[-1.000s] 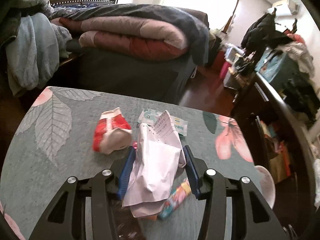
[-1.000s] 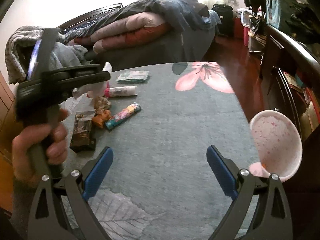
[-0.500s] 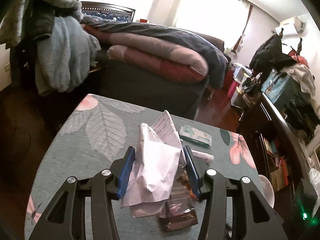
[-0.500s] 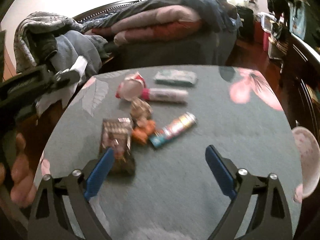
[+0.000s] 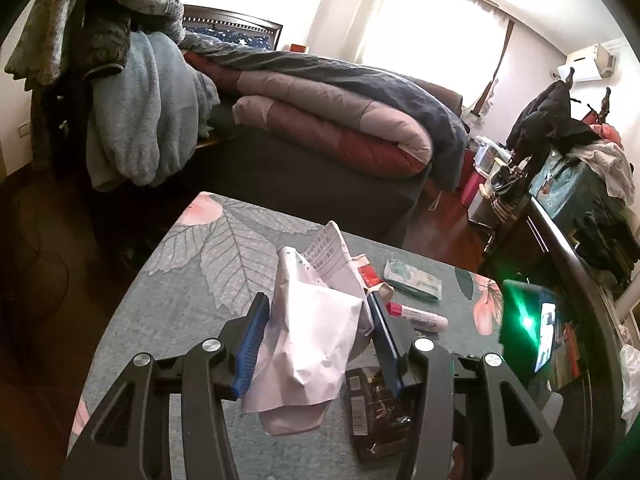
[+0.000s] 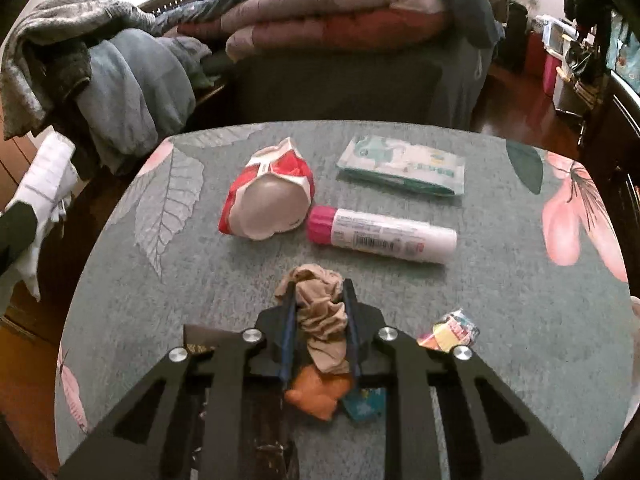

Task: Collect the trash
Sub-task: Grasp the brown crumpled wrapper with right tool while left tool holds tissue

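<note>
My left gripper [image 5: 316, 344] was clamped about half-way in on a crumpled white paper [image 5: 312, 336], blue pads pressing both sides of it, printed sheet sticking up above the fingers. It hung over the near left part of the table [image 5: 176, 292], which wore a grey-green cloth with leaf and pink flower print. Below that gripper on the cloth lay a dark brown wrapper [image 5: 372, 412].

My right gripper [image 6: 320, 332] was pinched fully in on a beige crumpled wad [image 6: 322, 312], pads tight against both its sides. The wad sat on the cloth right at the near middle of the table, its lower end touching an orange scrap [image 6: 318, 394] that lay under the jaws. Couldn't tell whether the wad was lifted or on the cloth.

Rest of the trash on the table, right wrist view:
- squashed red-and-white cup [image 6: 266, 196], far left of centre, on its side
- white tube with pink cap [image 6: 380, 236], just beside the cup on its right, lying flat
- pale green tissue pack [image 6: 402, 166], beyond the tube, near far edge
- colourful candy wrapper [image 6: 450, 332], just right of my right gripper, partly hidden by the finger frame
- small teal bit [image 6: 366, 404] beside the orange scrap, too hidden to identify

Bed with folded quilts [image 6: 336, 4] stood behind the table.
</note>
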